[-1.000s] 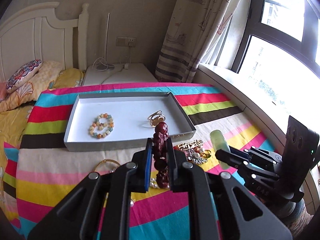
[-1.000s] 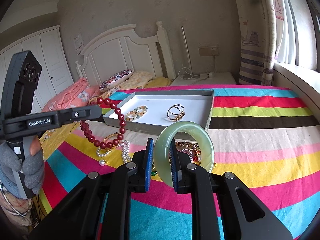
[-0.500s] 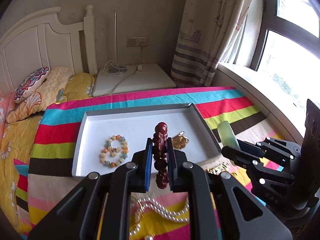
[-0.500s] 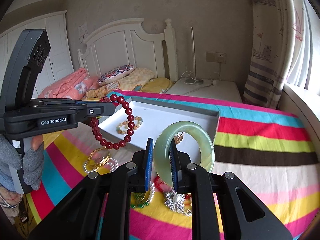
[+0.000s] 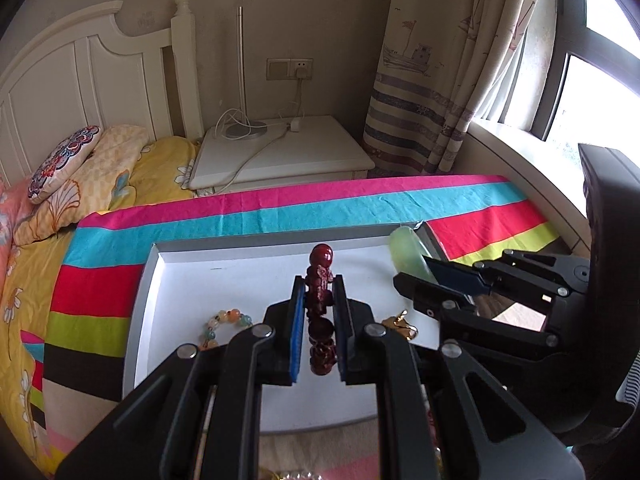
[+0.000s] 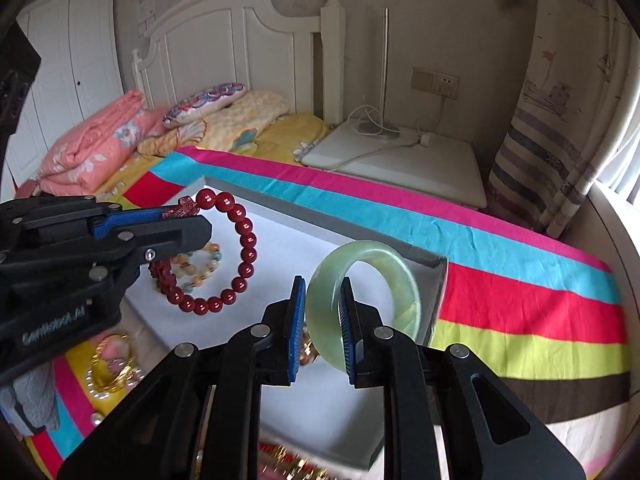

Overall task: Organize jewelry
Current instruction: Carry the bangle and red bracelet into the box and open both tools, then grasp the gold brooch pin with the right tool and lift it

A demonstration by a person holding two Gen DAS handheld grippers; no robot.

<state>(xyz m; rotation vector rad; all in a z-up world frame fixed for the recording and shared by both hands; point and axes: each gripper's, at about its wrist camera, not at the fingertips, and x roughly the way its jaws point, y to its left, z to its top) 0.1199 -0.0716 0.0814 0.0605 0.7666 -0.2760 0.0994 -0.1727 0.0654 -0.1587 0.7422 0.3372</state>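
Note:
My left gripper (image 5: 318, 312) is shut on a dark red bead bracelet (image 5: 320, 276), which hangs over the white tray (image 5: 224, 280). In the right wrist view the same red bracelet (image 6: 240, 256) dangles as a ring from the left gripper (image 6: 192, 220) above the tray (image 6: 280, 248). My right gripper (image 6: 322, 328) is shut on a pale green jade bangle (image 6: 360, 280), held upright over the tray's right part; its edge (image 5: 406, 248) shows in the left wrist view. A pastel bead bracelet (image 5: 224, 326) and a gold piece (image 5: 400, 322) lie in the tray.
The tray rests on a striped cloth (image 6: 520, 264) on the bed. Pearls and gold bangles (image 6: 112, 368) lie on the cloth left of the tray. A white nightstand (image 5: 280, 152) with a lamp and cable stands behind, a curtain (image 5: 440, 72) at the right.
Both grippers have moved forward from above the loose jewelry pile to over the tray, each keeping its grip. The tray now fills the middle of both views.

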